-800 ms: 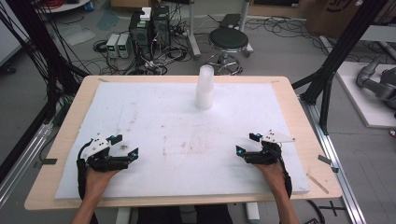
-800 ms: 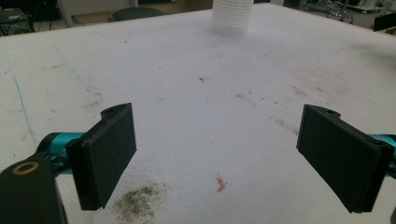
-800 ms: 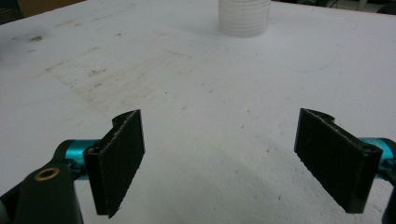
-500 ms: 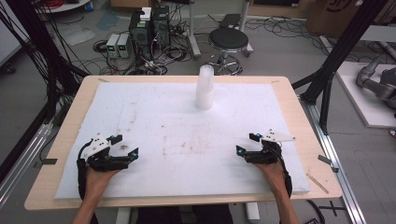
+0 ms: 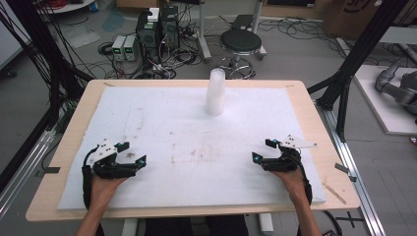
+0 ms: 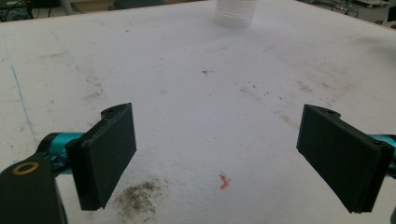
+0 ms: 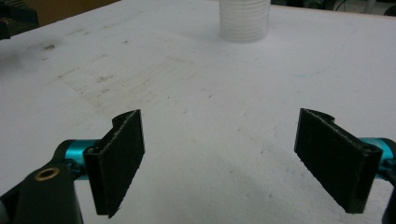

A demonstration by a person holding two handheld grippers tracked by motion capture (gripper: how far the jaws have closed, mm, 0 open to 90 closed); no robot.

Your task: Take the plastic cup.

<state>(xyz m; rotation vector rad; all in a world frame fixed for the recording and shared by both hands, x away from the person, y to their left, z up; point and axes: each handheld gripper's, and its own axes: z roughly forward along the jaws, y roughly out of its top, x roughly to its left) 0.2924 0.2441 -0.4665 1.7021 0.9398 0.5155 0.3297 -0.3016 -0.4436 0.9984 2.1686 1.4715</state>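
White cups stand stacked at the table's far middle; left tongs and right tongs gape empty, near edge.

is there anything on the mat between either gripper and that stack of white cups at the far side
Nothing visible blocks either one. The stack of cups stands alone at the far middle of the white mat. Between it and the open left gripper and open right gripper lies only bare, stained mat.
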